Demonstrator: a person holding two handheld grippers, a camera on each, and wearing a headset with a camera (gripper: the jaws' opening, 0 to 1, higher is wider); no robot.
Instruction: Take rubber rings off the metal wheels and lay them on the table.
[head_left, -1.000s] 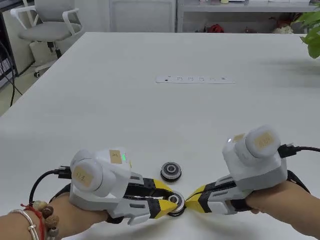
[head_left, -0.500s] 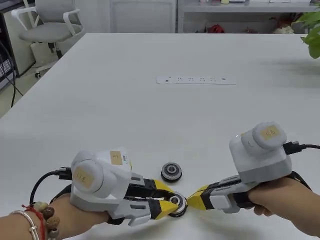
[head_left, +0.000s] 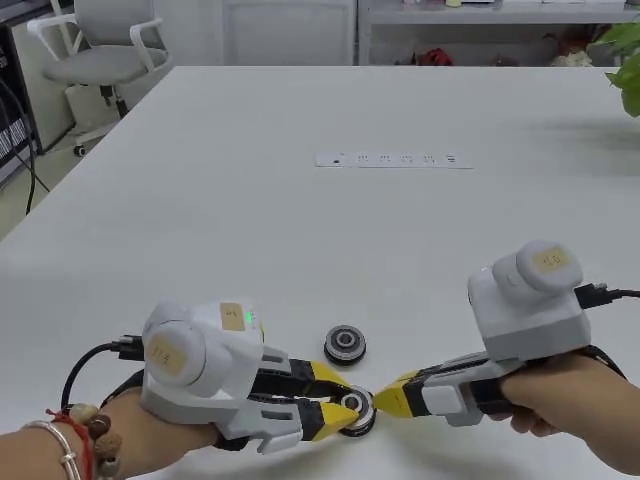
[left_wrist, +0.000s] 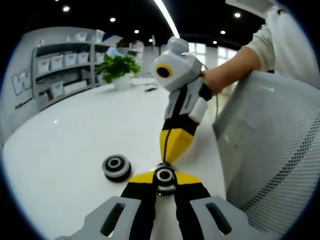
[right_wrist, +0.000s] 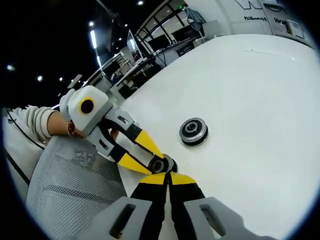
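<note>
A small metal wheel (head_left: 353, 404) with a black rubber ring is clamped between the yellow tips of my left gripper (head_left: 349, 409), just above the white table (head_left: 300, 230). In the left gripper view the same wheel (left_wrist: 165, 176) sits between the jaws (left_wrist: 165, 180). My right gripper (head_left: 384, 402) comes in from the right, its tips pressed together on the wheel's ring. Seen from the right gripper view, those shut tips (right_wrist: 169, 176) meet the wheel's rim (right_wrist: 161, 164). A second ringed wheel (head_left: 345, 343) lies flat on the table just beyond, apart from both grippers.
A white power strip (head_left: 392, 159) lies mid-table. An office chair (head_left: 95, 50) stands past the far left corner, and a green plant (head_left: 625, 60) sits at the far right edge. The near table edge is close below the grippers.
The right gripper's body has tilted upward and shifted slightly right while its tips stayed at the wheel. The left gripper and both wheels have hardly moved.
</note>
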